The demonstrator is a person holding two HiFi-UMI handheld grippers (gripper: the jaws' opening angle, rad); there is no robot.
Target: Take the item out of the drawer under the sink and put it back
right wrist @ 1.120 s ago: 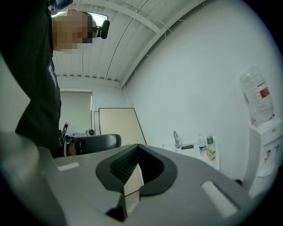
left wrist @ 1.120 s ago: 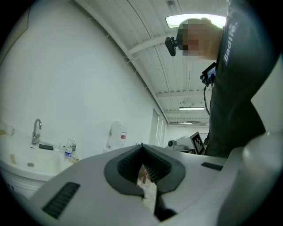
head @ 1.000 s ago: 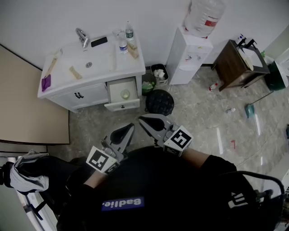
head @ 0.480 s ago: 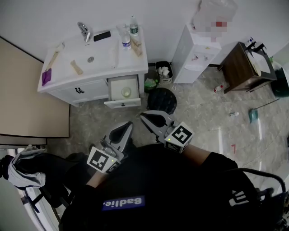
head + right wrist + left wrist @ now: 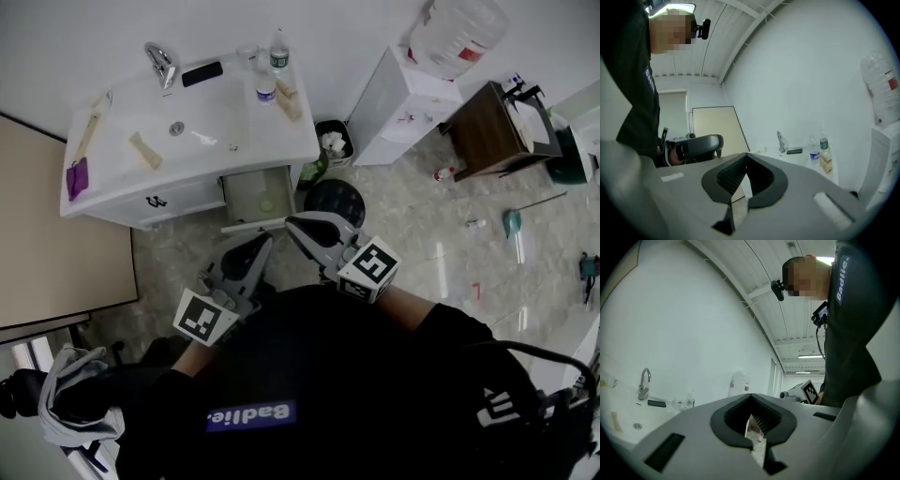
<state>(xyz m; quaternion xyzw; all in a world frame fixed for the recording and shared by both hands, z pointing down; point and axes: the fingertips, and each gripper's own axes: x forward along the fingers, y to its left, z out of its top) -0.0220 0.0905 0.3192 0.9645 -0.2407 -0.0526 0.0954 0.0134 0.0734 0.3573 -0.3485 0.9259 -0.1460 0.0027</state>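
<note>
The white sink vanity [image 5: 122,173] stands ahead of me, and the drawer [image 5: 242,192] under its counter is pulled open. A small pale round item [image 5: 267,203] lies inside the drawer. In the head view my left gripper [image 5: 262,241] is shut and empty, its tip just short of the drawer front. My right gripper [image 5: 292,223] is shut and empty too, its tip at the drawer's right front corner. The left gripper view shows its closed jaws [image 5: 750,397] with the faucet [image 5: 643,383] beyond. The right gripper view shows its closed jaws [image 5: 746,155] aimed at the counter's bottles [image 5: 814,149].
On the counter are a faucet [image 5: 157,64], a black phone [image 5: 202,73], two water bottles [image 5: 265,87] and small toiletries. A black round stool [image 5: 336,200] stands right of the drawer, with a small waste bin [image 5: 330,143] behind it. A water dispenser [image 5: 398,103] and a wooden table [image 5: 487,131] stand farther right.
I have stepped closer to the vanity, so the open drawer now lies right at the gripper tips. Both grippers stayed shut and empty.
</note>
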